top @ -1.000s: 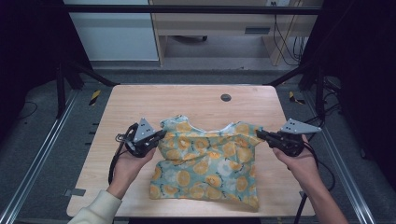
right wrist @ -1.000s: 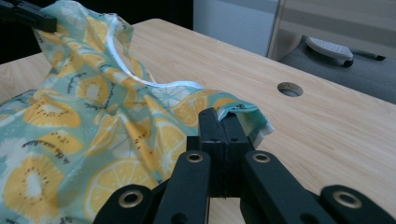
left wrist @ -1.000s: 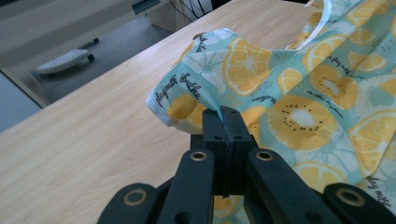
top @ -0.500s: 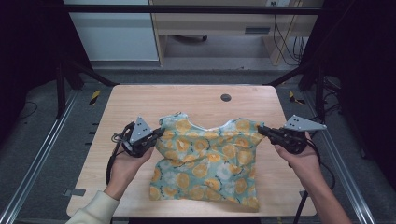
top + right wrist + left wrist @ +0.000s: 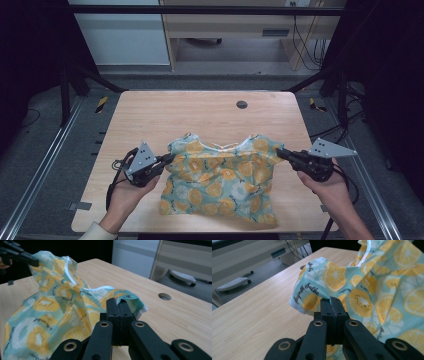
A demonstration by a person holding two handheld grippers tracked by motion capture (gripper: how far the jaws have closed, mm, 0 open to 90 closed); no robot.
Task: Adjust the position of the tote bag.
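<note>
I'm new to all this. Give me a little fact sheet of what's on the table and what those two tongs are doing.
Item: small shirt, teal with orange citrus-slice print, white neckline trim
Surface: light wooden table with a round hole near the far edge
Left tongs: jaws shut on the shirt's edge beside one sleeve
Right tongs: jaws shut on the fabric beside the other sleeve
Shirt's pose: stretched between the two tongs, upper part raised, lower hem on the table
Holders: a person's hands, one per tool
</note>
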